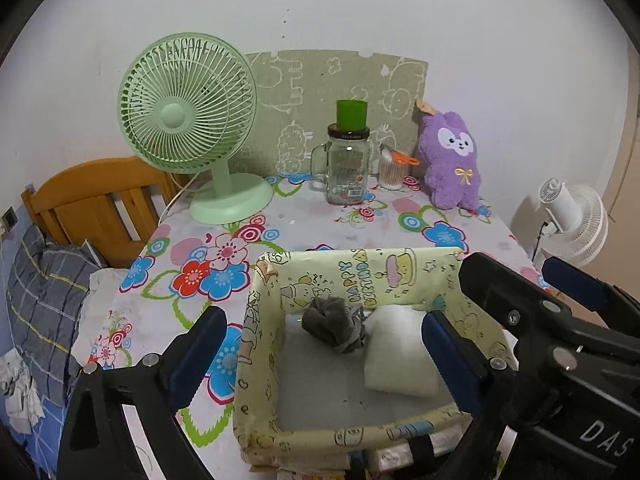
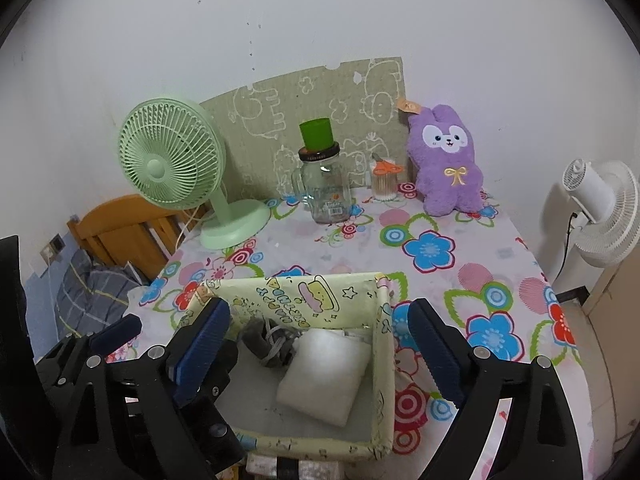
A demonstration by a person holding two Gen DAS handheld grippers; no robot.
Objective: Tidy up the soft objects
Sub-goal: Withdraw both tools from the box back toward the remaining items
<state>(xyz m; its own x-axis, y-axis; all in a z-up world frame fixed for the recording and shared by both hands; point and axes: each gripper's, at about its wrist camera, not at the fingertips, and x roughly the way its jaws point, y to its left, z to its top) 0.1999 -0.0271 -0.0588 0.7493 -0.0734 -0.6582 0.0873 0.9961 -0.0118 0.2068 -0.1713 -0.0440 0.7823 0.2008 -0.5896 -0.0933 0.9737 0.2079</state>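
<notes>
We read "HAPPY BIRTHDAY" on the inner wall of the pale yellow cartoon-print storage box (image 1: 362, 276), and "DAS" in white on the black body at lower right of the left view. Inside the box, on the flower-print table (image 1: 304, 224), a crumpled grey sock (image 1: 334, 326) touches a white folded cloth (image 1: 400, 354); a purple plush toy (image 1: 452, 160) sits upright at the table's far edge. We see the left hand-held gripper (image 1: 322, 354) and right hand-held gripper (image 2: 320, 350) both spread apart, empty, angled down over the box.
</notes>
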